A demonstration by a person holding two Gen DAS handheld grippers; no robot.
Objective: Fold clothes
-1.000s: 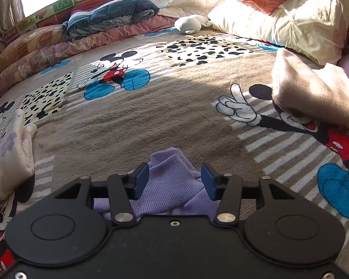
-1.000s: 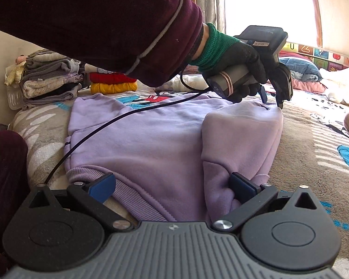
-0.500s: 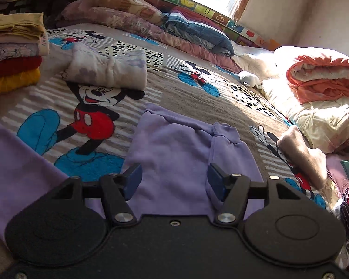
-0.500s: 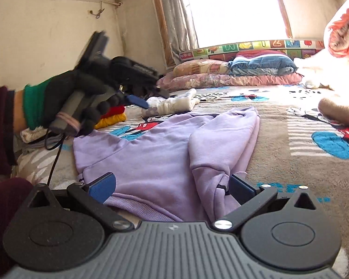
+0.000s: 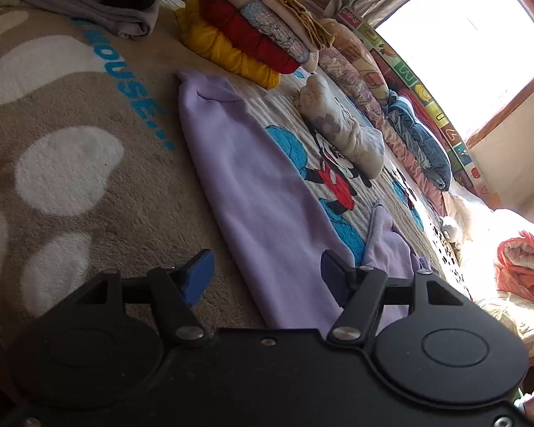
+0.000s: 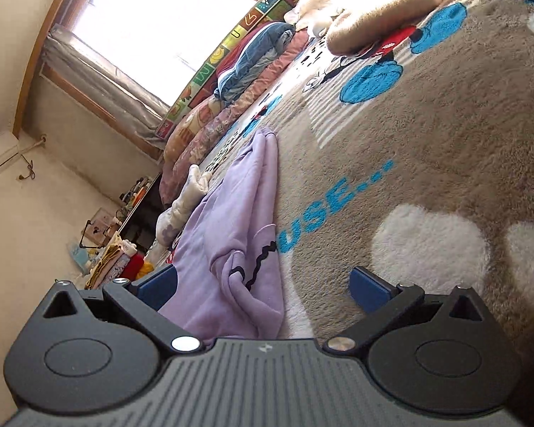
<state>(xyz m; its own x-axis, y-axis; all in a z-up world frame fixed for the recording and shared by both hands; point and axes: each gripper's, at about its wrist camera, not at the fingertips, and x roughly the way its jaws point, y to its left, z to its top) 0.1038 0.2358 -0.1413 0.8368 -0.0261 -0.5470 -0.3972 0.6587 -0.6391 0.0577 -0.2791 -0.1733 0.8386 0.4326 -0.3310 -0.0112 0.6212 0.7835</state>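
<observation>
Cartoon blanket (image 5: 89, 185) under lilac sweatshirt (image 5: 260, 192); my left gripper (image 5: 267, 274) has just widened, right gripper (image 6: 263, 284) wide, both empty; I'd pinch hem corners evenly

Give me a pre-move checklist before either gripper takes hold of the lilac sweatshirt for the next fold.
1. Left gripper free of cloth: ok. Its jaws have just been opening, and the lilac sweatshirt lies below the gap, unpinched.
2. Right gripper free of cloth: ok, jaws wide apart, the fabric's edge between them but unpressed.
3. Sweatshirt flat: not ok, bunched folds at its near end in the right wrist view.
4. Space on the blanket beside the garment: ok.
5. Folded stack apart from the sweatshirt: ok.
6. Which edge is hem or sleeve: cannot tell.
</observation>
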